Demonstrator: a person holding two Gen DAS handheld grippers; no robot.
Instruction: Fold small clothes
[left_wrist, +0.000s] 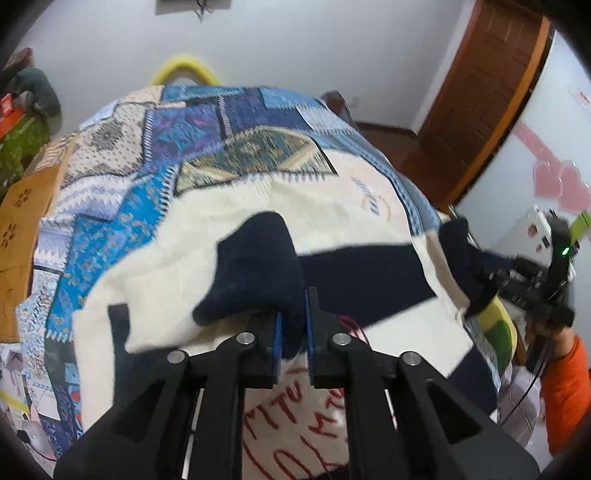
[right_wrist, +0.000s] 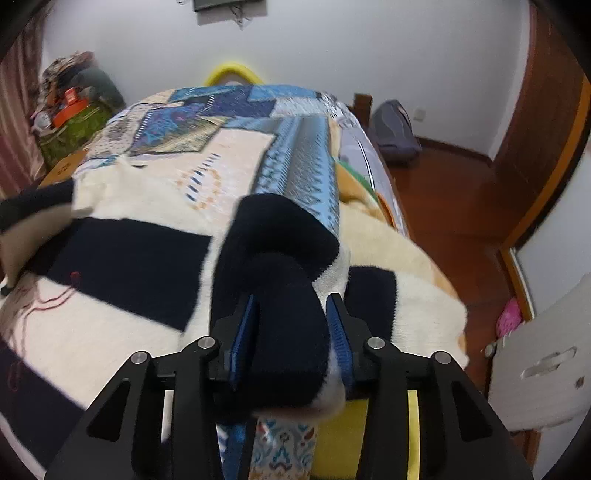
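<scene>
Navy cuffs (left_wrist: 291, 328) between both fingers (right_wrist: 334, 332).

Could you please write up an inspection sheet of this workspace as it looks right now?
Surface: bed under a blue patchwork quilt.
Job's things: cream and navy sweater spread on the quilt, red lettering near its front edge.
Clutter: yellow object at the bed's edge under the right gripper; green and orange pile at far left.
Grippers: left gripper shut on a navy cuff; right gripper shut on the other navy cuff.
Cables: thin black cable below the right gripper.
Surroundings: white wall, wooden door, wooden floor.
</scene>
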